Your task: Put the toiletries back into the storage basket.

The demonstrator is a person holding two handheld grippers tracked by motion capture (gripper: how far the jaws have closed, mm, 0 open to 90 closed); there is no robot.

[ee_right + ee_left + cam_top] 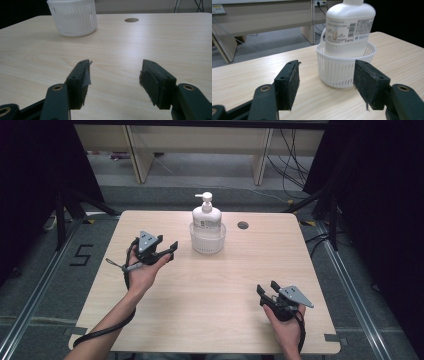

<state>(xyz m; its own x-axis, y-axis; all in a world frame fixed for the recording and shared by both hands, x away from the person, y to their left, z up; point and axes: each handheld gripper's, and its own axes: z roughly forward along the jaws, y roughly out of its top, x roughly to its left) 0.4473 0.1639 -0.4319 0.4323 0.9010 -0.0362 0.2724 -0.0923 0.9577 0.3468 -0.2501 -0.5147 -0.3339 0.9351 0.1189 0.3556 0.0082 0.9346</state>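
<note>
Our left gripper (167, 251), jaws apart, faces the basket (345, 62) holding the pump bottle (206, 216); right gripper (268, 291) waits, jaws apart.

White plastic pump bottle (206, 215), printed grey-and-black label, stands in a white ribbed plastic basket (207, 241) just ahead of the black left gripper (169, 251). Pale wood-grain tabletop (210, 290) under both; black right gripper (265, 290), grey plate.

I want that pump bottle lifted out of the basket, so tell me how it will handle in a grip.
The bottle looks like smooth white plastic, so probably slippery and slightly squashy under the pads. It stands tall above the basket rim, so a push high up may tip both together. The basket is light mesh and may lift along with it. The left gripper, jaws open, faces it.
</note>
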